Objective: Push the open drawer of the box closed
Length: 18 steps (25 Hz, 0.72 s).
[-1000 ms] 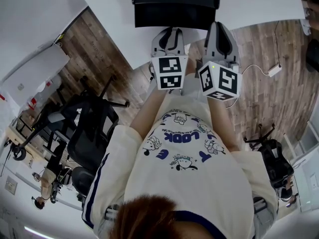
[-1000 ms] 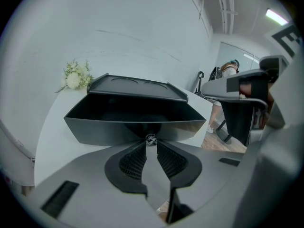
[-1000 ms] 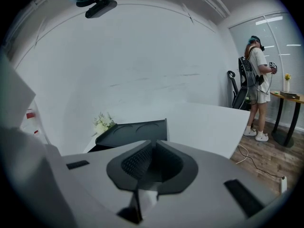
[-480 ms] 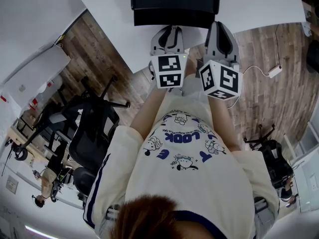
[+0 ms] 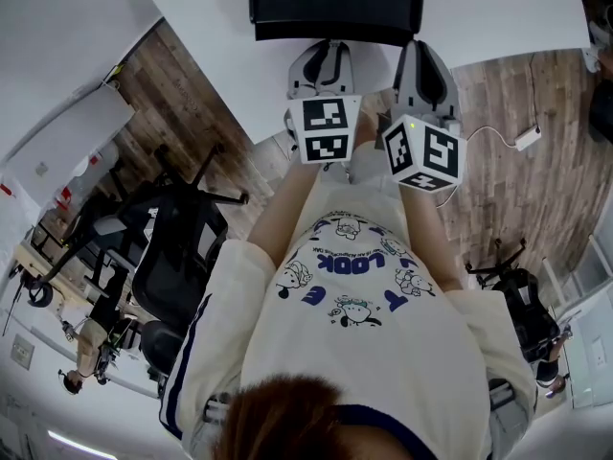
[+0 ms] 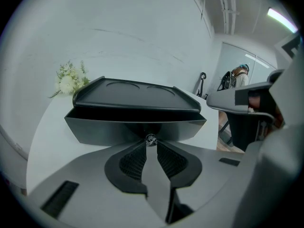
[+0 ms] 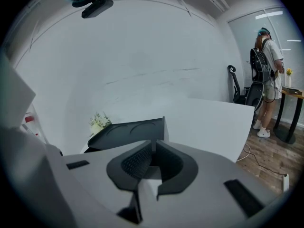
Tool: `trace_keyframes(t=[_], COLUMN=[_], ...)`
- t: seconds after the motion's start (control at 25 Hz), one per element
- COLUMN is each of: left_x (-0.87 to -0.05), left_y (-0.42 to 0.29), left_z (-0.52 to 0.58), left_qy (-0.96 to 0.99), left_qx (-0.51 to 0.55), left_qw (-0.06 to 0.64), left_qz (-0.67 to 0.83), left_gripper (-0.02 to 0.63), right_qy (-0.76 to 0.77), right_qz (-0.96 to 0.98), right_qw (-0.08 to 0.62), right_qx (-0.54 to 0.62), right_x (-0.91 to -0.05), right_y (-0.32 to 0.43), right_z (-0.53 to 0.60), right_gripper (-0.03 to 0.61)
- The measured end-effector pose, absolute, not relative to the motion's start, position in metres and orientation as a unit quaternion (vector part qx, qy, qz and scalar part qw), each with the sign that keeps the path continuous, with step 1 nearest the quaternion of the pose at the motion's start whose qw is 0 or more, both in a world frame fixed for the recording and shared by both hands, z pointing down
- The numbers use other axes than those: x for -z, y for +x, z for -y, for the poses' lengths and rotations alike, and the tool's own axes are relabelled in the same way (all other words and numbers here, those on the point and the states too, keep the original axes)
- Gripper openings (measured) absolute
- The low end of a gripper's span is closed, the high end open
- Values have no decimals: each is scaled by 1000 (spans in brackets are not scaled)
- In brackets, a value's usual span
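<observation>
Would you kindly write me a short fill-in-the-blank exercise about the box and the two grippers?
1. The drawer of the box stands ___.
2. The left gripper has its jaws closed on the drawer's small metal ___.
3. The right gripper has its jaws ___, with nothing between them.
4. Beside the box lie white ___.

Missing words: open; knob; shut; flowers.

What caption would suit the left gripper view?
Left gripper pinching the knob on the open drawer of the black box.
</observation>
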<state>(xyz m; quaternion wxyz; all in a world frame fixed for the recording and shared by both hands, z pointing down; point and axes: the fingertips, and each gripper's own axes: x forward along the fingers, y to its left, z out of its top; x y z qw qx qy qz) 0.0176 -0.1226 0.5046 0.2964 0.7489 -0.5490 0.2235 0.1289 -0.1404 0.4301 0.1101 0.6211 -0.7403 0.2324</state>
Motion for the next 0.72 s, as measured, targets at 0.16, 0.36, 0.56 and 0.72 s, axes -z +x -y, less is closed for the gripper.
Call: trace_keyframes(t=[0.16, 0.36, 0.56, 0.72], left_x=[-505, -505, -504, -504], left_y=[17, 16, 17, 17], left_z=[130, 137, 142, 146], left_qy=[748, 747, 746, 746], left_qx=[-222, -221, -219, -220], left_qw=[296, 294, 292, 292], left_qz=[551, 553, 556, 556], left_gripper=[76, 75, 75, 77], right_qy=[622, 625, 625, 625], right_qz=[739, 737, 737, 737], right_qw=[110, 109, 109, 107], right_qx=[-234, -235, -233, -235], right_x=[-433, -434, -432, -432], right_y=[131, 134, 136, 135], right_z=[145, 150, 153, 154], right_gripper=[44, 44, 44, 44])
